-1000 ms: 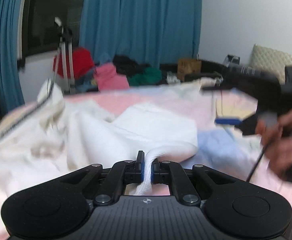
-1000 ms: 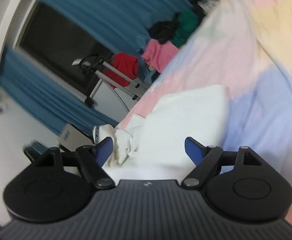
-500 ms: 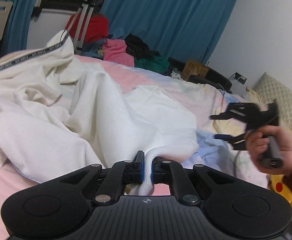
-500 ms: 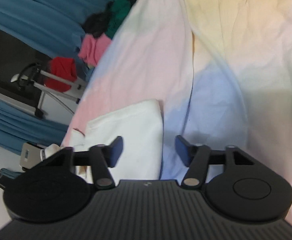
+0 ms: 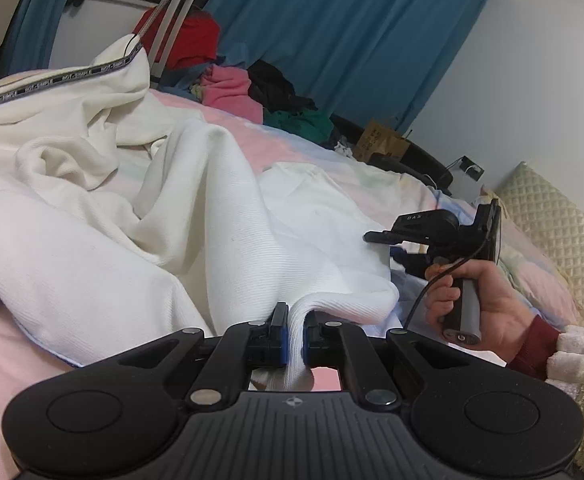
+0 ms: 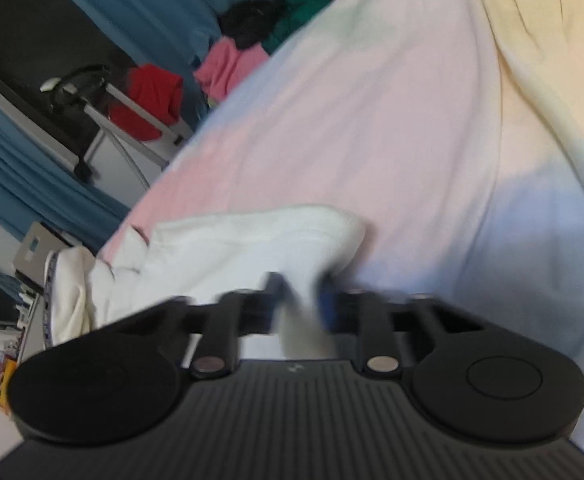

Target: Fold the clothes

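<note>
A white ribbed garment (image 5: 139, 216) lies crumpled on the pastel bed sheet (image 5: 283, 140). My left gripper (image 5: 295, 330) is shut on a fold of its near edge. In the left wrist view my right gripper (image 5: 388, 246) is held in a hand at the garment's right edge. In the blurred right wrist view my right gripper (image 6: 300, 300) has its fingers closed in on a fold of the same white garment (image 6: 231, 240).
A pile of red, pink, black and green clothes (image 5: 251, 92) lies at the far side of the bed before blue curtains (image 5: 332, 40). A metal stand (image 5: 167, 20) rises at the back left. A quilted cream pillow (image 5: 556, 220) is at the right.
My right gripper has come down to the garment's right edge and its fingers have closed from wide open onto the cloth. My left gripper has kept its hold.
</note>
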A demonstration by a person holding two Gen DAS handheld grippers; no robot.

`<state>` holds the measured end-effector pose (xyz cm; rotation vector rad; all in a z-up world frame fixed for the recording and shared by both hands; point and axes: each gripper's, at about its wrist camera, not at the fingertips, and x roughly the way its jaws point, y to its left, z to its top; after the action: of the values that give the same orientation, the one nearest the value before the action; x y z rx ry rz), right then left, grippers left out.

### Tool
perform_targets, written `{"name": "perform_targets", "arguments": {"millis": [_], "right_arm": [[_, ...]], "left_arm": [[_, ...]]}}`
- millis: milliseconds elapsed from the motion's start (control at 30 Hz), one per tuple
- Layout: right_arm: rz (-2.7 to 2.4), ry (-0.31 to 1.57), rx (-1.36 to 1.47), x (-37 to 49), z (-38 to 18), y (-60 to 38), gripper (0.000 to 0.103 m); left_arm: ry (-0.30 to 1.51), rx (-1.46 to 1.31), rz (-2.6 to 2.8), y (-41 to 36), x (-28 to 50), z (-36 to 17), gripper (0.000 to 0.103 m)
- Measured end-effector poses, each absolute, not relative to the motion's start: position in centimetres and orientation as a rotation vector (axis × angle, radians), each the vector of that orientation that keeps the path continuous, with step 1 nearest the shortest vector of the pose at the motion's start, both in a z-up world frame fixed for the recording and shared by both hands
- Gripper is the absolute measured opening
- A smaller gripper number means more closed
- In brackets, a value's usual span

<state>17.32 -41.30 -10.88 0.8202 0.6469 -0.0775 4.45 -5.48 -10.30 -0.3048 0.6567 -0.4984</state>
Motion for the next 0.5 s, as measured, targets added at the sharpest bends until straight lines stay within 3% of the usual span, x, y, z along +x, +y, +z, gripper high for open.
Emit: {"name": "perform_targets", "arguments": {"millis": [33,300,500], "right_arm": [[-0.084,0.622,0.821,17.1,-10.4,-41.4,0.007],[-0.238,0.325,0.803,12.7,-5.7,-45.8,0.006],[-0.504,0.249,0.801,9.0,-7.4,-51.4,0.006]], "left_arm": [[0.647,-0.299,-0.501,-5.6,4.3,-10.2,0.007],[0.604,-0.25,-0.585,-8.1,2.4,-9.8,0.007],[0.573,-0.08,-0.654,-12.5,2.2,-10.6,0.015]]}}
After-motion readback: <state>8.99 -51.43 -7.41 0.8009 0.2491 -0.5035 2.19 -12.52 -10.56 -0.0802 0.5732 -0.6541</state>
